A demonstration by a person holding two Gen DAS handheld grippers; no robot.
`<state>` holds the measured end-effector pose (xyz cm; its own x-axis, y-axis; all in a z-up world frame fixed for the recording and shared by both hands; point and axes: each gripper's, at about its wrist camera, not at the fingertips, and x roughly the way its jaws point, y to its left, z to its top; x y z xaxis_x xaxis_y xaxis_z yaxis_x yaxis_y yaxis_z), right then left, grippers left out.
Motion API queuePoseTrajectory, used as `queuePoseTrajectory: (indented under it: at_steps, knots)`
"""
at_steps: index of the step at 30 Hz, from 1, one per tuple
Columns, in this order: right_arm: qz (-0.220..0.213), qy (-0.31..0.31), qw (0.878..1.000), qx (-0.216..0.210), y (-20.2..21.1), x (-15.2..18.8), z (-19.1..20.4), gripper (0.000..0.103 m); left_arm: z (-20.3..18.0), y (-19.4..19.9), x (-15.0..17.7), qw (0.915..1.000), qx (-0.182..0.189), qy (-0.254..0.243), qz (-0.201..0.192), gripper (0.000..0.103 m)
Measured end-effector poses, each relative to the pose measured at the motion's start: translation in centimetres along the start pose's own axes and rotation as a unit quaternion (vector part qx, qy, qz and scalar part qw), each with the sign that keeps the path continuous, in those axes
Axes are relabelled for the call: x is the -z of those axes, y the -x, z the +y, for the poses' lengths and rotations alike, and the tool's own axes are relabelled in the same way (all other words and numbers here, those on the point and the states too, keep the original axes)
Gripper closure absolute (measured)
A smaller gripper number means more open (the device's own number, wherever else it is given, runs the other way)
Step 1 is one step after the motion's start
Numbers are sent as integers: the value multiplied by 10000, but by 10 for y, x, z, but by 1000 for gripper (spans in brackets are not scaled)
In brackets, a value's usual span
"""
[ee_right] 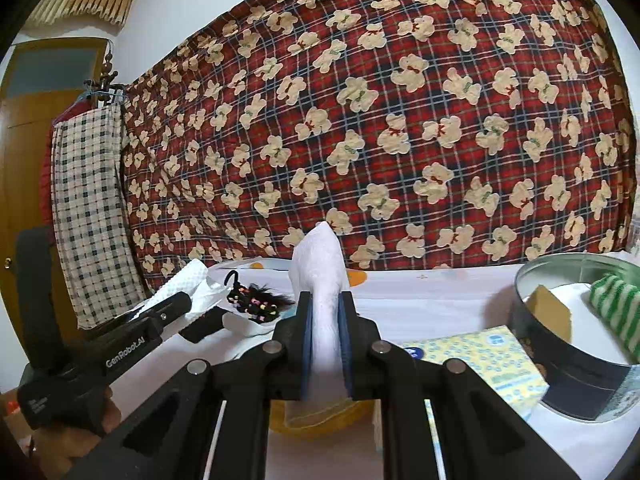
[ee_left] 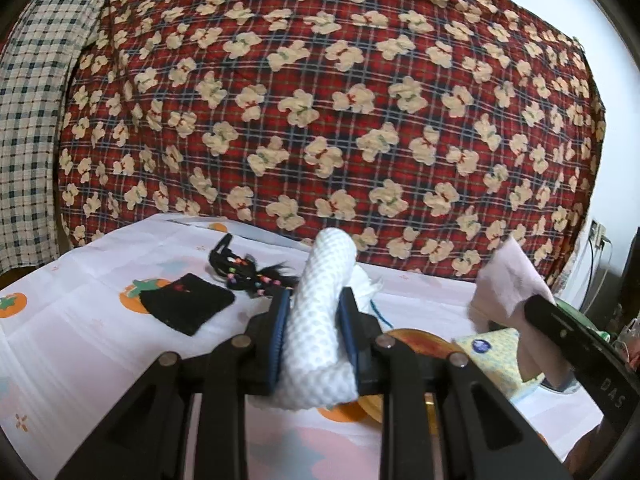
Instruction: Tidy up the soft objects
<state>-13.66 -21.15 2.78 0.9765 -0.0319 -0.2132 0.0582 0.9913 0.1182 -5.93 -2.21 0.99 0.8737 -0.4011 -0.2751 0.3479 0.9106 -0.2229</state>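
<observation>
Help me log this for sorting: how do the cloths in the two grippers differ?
The left gripper holds a waffle-textured white cloth, thick and rolled, so its jaws stand apart. The right gripper pinches a smooth white cloth, thin and tapering to a point, jaws nearly together. Both cloths are pale, stand upright from the jaws, and are lifted above the table.

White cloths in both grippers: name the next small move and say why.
Probably swing the right gripper toward the round tin, since it is shut on a thin white cloth and the tin already holds a green striped cloth.
</observation>
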Motion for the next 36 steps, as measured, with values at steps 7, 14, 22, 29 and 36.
queuePoseTrajectory:
  at_steps: [7,14,22,29,36]
  knots:
    - [-82,76,9998,180,14,2,-12,89,-26,9,6,9998,122,-122,-25,80]
    - [-165,153,9987,452,30,3,-31,89,-52,10,11,9991,311,-275,27,80]
    - [-223,56,9970,737,45,3,-60,89,-91,11,17,9968,637,-478,60,79]
    - [-325,-2,9942,1026,61,1,-87,89,-130,11,20,9929,954,-710,74,79]
    - [-453,25,9894,1380,80,-1,-115,89,-169,10,21,9879,1252,-913,62,79]
